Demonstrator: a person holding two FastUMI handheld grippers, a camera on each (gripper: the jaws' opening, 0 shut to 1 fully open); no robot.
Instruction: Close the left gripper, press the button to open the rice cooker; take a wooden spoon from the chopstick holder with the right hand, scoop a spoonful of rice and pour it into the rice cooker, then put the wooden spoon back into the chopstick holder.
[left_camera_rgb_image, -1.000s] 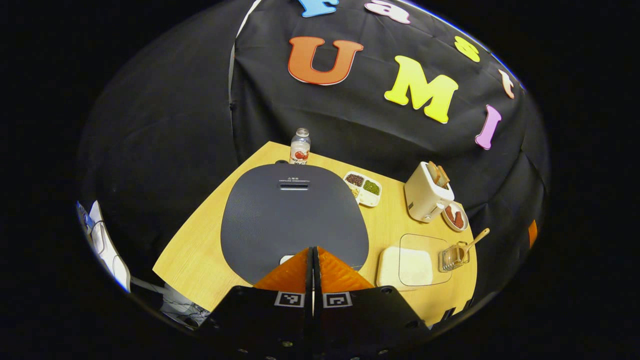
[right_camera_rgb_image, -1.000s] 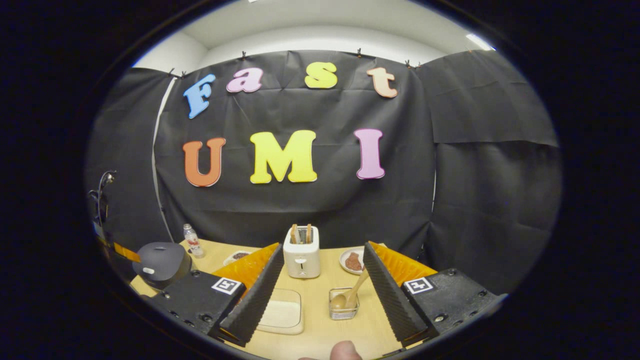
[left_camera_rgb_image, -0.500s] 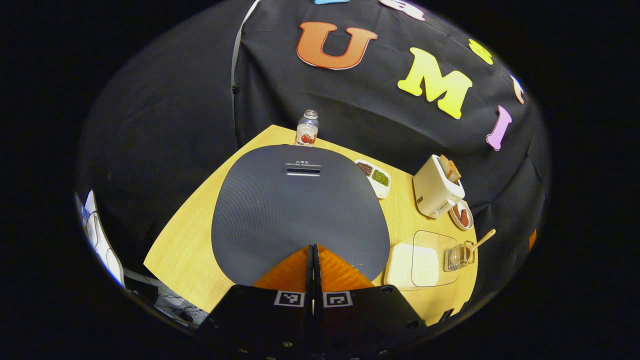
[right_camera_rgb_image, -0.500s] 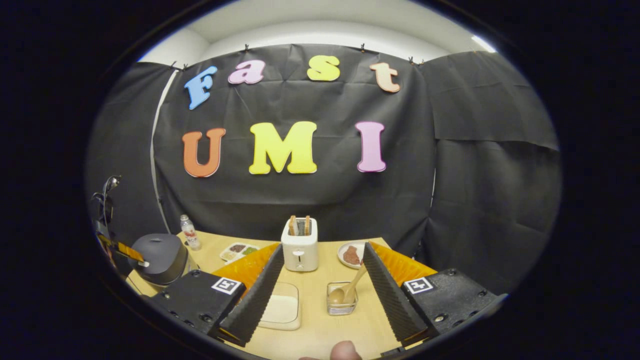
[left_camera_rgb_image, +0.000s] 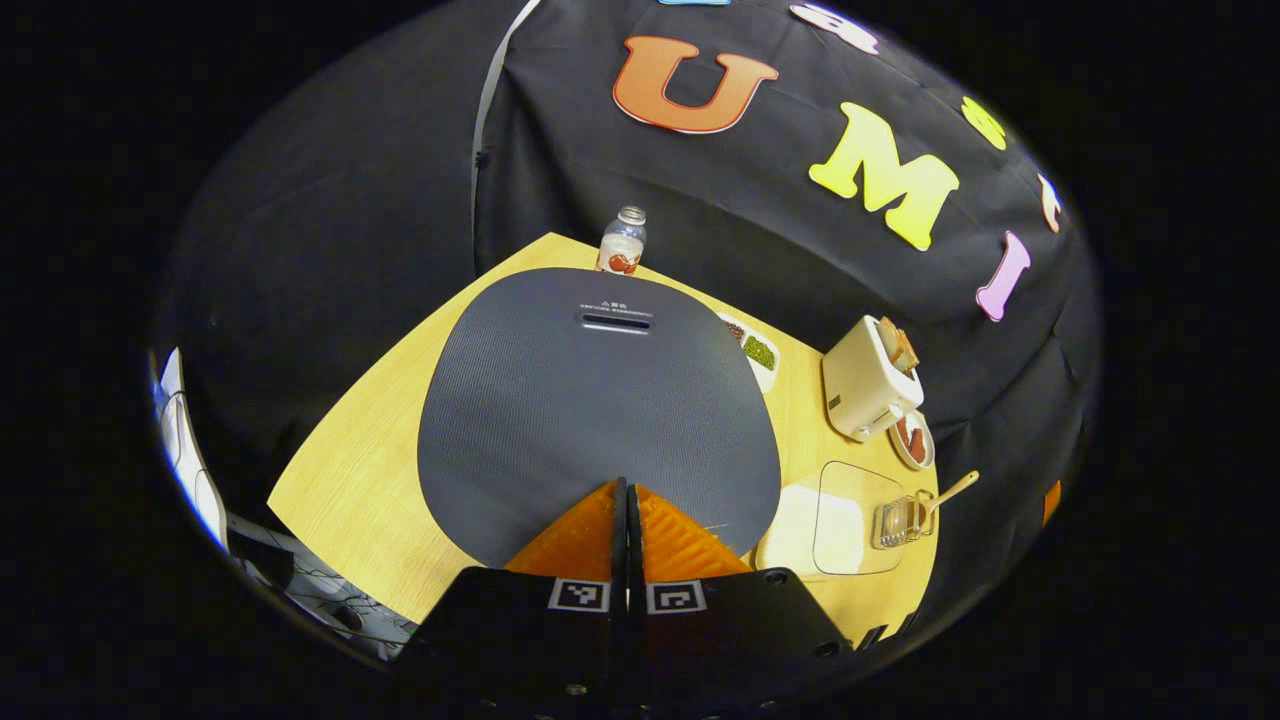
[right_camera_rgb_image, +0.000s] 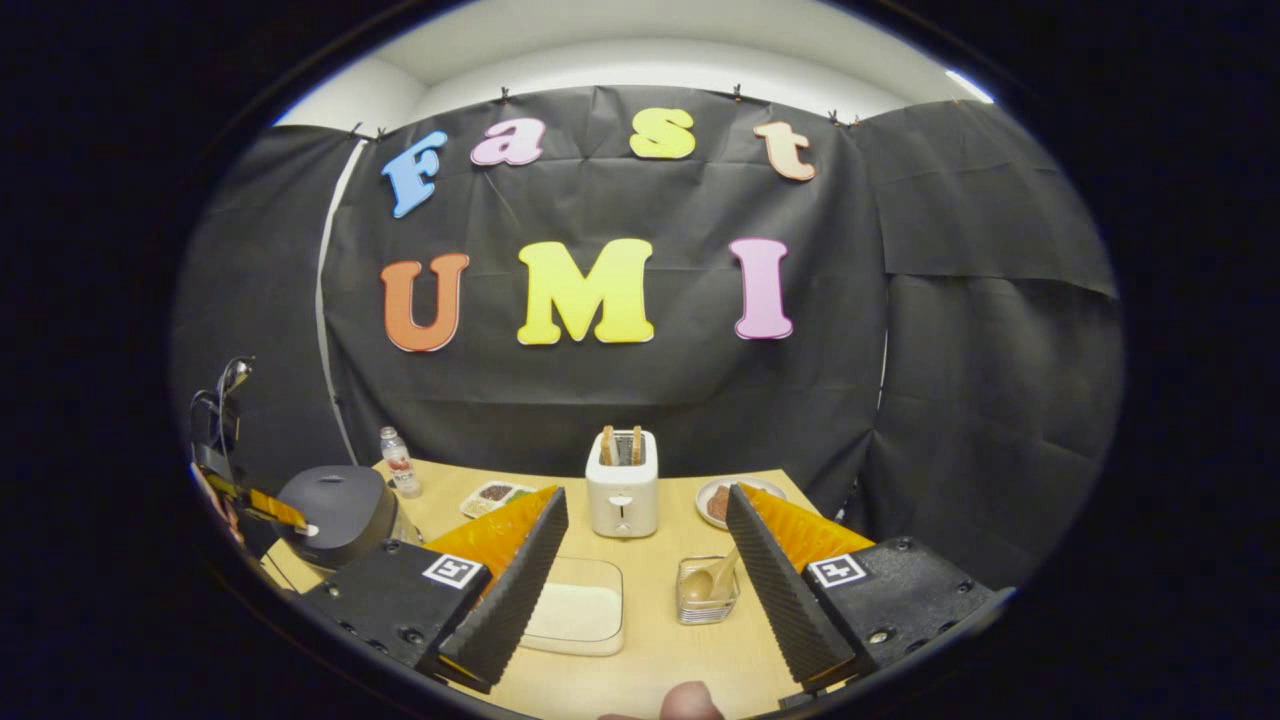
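Observation:
The dark grey rice cooker (left_camera_rgb_image: 600, 400) stands with its lid down. My left gripper (left_camera_rgb_image: 625, 488) is shut, with nothing between its fingers, and its tips rest at the lid's front edge, hiding the button. In the right gripper view the left gripper (right_camera_rgb_image: 268, 506) meets the white button (right_camera_rgb_image: 312, 531) on the cooker (right_camera_rgb_image: 340, 505). My right gripper (right_camera_rgb_image: 645, 494) hangs open above the table's near side. The wooden spoon (right_camera_rgb_image: 716, 578) leans in the wire chopstick holder (right_camera_rgb_image: 707, 603), between the right gripper's fingers and farther off. The rice container (right_camera_rgb_image: 580, 615) lies left of the holder.
A white toaster (right_camera_rgb_image: 622, 485) with bread stands mid-table, a plate of meat (right_camera_rgb_image: 722, 498) to its right. A bottle (left_camera_rgb_image: 622, 240) and a compartment dish (left_camera_rgb_image: 758, 350) stand behind the cooker. The table's left edge (left_camera_rgb_image: 330, 440) runs close to the cooker. A thumb (right_camera_rgb_image: 690, 704) shows at the bottom.
My left gripper has come down closer to the lid's front, which now looks larger, and it covers the button. The right gripper has drifted slightly and stays open.

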